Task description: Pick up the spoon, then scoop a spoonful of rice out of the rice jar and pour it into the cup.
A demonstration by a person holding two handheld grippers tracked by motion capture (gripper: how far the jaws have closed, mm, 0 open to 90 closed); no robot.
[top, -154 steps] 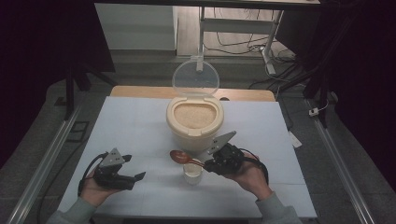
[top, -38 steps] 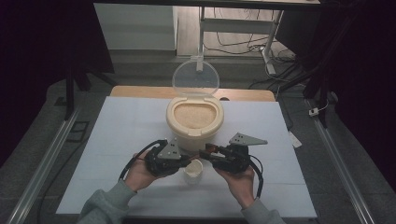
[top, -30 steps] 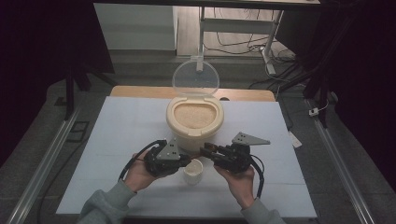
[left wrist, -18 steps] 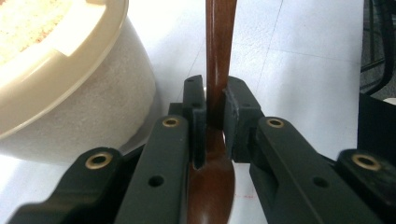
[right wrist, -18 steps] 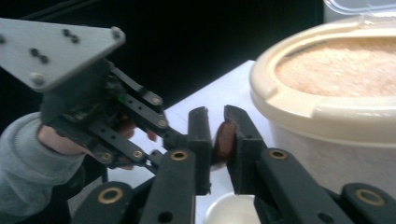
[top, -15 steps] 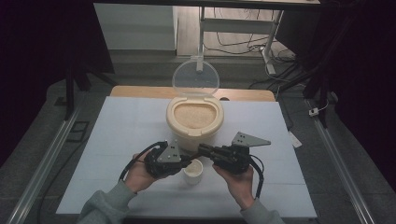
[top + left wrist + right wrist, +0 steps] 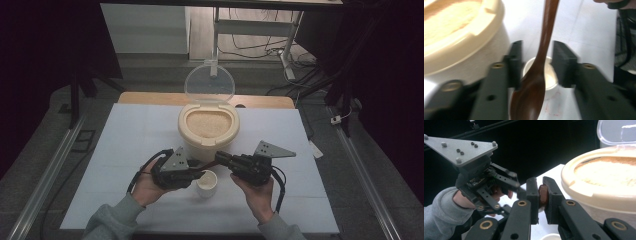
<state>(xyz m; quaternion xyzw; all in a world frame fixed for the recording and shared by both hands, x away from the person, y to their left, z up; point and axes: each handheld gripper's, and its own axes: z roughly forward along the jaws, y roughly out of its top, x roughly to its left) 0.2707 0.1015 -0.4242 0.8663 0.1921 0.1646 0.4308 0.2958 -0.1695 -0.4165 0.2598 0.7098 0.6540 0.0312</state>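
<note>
A brown wooden spoon hangs over the small white cup in front of the cream rice container. My right gripper is shut on the end of the spoon's handle and holds it level, pointing toward the left hand. My left gripper is open, one jaw on each side of the spoon's neck with small gaps. The spoon's bowl lies close to the left gripper view's camera, and the cup shows below it. In the high view the left gripper and right gripper meet just above the cup.
The container is filled with rice, and its clear lid stands open at the back. The white tabletop spreads to both sides. Cables trail from both grippers toward the table's front edge.
The left gripper has come in from the table's left to the spoon and now straddles its neck. The right gripper has shifted the spoon slightly left over the cup.
</note>
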